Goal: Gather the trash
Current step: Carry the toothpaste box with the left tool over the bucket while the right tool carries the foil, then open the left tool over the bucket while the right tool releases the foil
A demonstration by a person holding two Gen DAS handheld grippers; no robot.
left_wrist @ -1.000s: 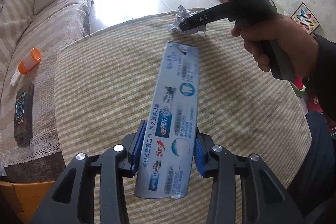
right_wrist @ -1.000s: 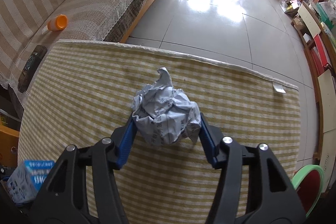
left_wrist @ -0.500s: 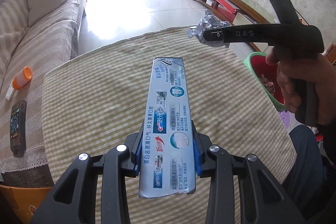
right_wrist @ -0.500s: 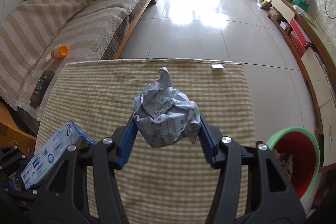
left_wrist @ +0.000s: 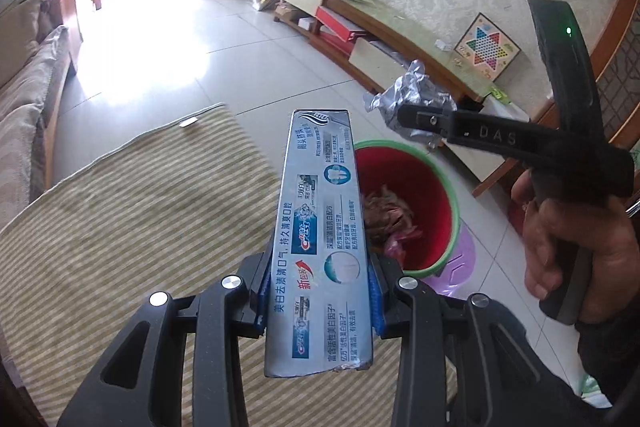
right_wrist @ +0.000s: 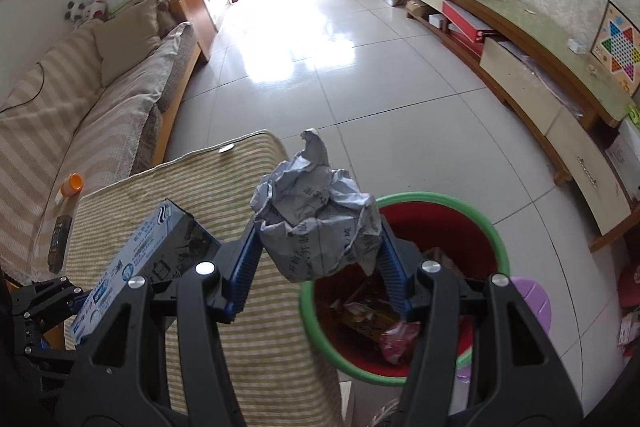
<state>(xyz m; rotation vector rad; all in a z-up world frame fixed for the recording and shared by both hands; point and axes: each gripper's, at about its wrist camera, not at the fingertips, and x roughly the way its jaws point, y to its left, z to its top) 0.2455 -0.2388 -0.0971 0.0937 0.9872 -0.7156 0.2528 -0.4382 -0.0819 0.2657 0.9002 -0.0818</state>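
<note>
Now over bin (right_wrist: 404, 199), no longer tablecloth (right_wrist: 168, 187)

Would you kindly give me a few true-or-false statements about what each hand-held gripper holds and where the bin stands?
1. The left hand-held gripper is shut on a toothpaste box. True.
2. The right hand-held gripper is empty. False: it clamps a crumpled paper ball.
3. The red bin with a green rim stands on the striped cloth. False: it stands on the tiled floor beside the cloth.
4. The bin already contains trash. True.
5. An orange-capped bottle lies on the sofa. True.
</note>
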